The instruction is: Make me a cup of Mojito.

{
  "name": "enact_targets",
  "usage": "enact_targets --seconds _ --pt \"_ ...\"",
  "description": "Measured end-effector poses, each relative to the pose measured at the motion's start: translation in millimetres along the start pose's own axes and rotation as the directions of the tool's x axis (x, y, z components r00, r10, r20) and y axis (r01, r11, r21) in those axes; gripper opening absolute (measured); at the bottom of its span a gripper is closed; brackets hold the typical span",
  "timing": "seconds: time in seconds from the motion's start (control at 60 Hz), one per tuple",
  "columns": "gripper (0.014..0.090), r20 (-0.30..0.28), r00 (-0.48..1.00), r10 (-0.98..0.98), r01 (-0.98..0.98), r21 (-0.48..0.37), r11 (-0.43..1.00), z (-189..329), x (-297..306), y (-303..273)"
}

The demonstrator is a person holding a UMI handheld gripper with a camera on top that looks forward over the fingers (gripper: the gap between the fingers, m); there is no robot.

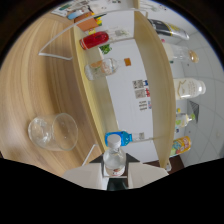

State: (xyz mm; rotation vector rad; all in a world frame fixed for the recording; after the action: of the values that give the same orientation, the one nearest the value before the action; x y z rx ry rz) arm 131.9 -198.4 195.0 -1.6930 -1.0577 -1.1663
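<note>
Nearest to me is a small clear bottle point(114, 159) with a pale cap, standing between the fingers of my gripper point(115, 176). Both white fingers point(90, 176) look pressed against its body, so I judge I have it clamped rather than merely framed. It appears lifted or tilted with the view, since the whole scene is turned on its side.

Just beyond the cap sits a blue-capped bottle point(121, 137) on the lower board of a wooden shelf point(150, 75). Further along that shelf are a clear bottle with an orange label point(102, 67) and a red can-like container point(95, 39) (I cannot read any labels). On the far side of the shelf stand more bottles, among them a white one point(189, 89).

The glass tumbler point(52, 131), which I take to be the cup for the Mojito, rests on the wooden table point(30, 75), off to one side of my fingers and well apart from the shelf goods.

The bottle I hold looks light, thin-walled and slick, probably plastic that gives under pressure; gripping around the mid-body, below the shoulder, seems the safest place. The tumbler is rigid, fragile and smooth, so any pour should come from above without touching its rim
</note>
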Motion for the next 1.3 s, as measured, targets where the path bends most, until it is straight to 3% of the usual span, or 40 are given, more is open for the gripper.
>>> enact_targets --seconds 0.15,0.417,0.583,0.7,0.833,0.933,1.083,1.2,1.3 --pt "0.0335 -0.068 0.954 -0.292 0.294 0.032 0.955 2 6 -10" --pt "0.0332 -0.168 0.725 -0.668 0.686 0.090 0.722 6 -5 -28" --pt "0.0333 -0.172 0.707 -0.686 0.705 0.109 0.700 5 -8 -30" --pt "0.0333 -0.159 0.788 -0.595 0.614 0.133 0.778 3 1 -30" --pt "0.0335 -0.061 0.974 -0.219 0.227 0.189 0.955 -1 20 -30" --pt "0.0335 0.022 0.983 0.180 -0.180 0.256 0.950 -7 42 -33" --pt "0.0335 0.297 0.679 0.671 -0.733 0.230 0.640 -14 45 -36" --pt "0.0334 0.377 0.412 0.830 -0.908 0.092 0.409 -1 22 -21" --pt "0.0335 0.397 0.300 0.867 -0.942 -0.018 0.334 14 -18 -7"
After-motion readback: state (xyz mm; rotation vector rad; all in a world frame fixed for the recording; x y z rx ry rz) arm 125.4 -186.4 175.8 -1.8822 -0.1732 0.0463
